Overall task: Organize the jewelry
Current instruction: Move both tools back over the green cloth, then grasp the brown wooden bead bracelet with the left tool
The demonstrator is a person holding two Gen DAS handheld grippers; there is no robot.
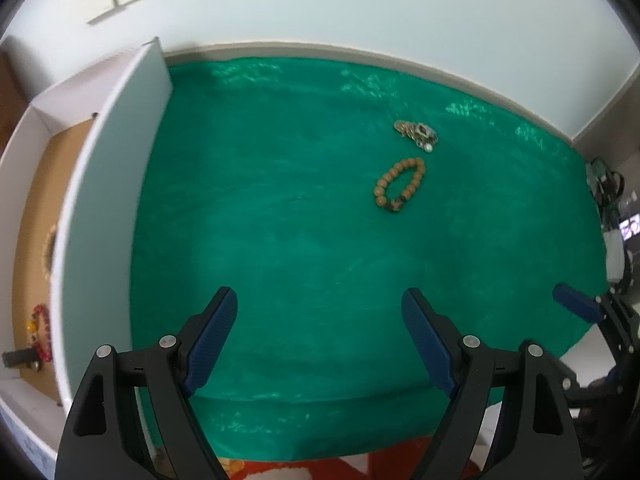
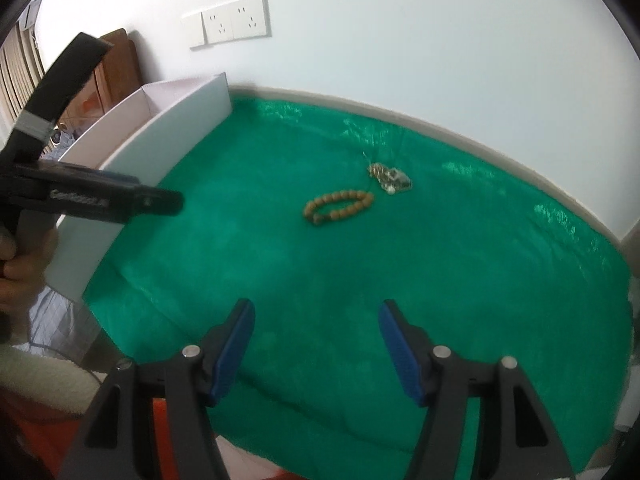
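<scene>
Jewelry, two loose pieces left on the green cloth [image 1: 300,220] that covers the desk; the cloth likely serves as a plain ground against which small items show; white box [image 1: 108,184], open-topped, to the left of the left gripper's jaws, its brown floor already bearing a red bead string [image 1: 43,332], so judged the collecting place; wooden bead bracelet [image 1: 399,182], lying flat as a closed loop, well ahead of the jaws and a little right in the left view, ahead and slightly left in the right view; chain tangle with pearl [image 1: 417,134], heaped just beyond the bracelet, apart from it; left gripper [image 1: 320,344], jaws spread wide, empty, low over the cloth; right gripper [image 2: 316,348], jaws likewise spread, empty, aimed toward the bracelet, presumably next for lifting.
</scene>
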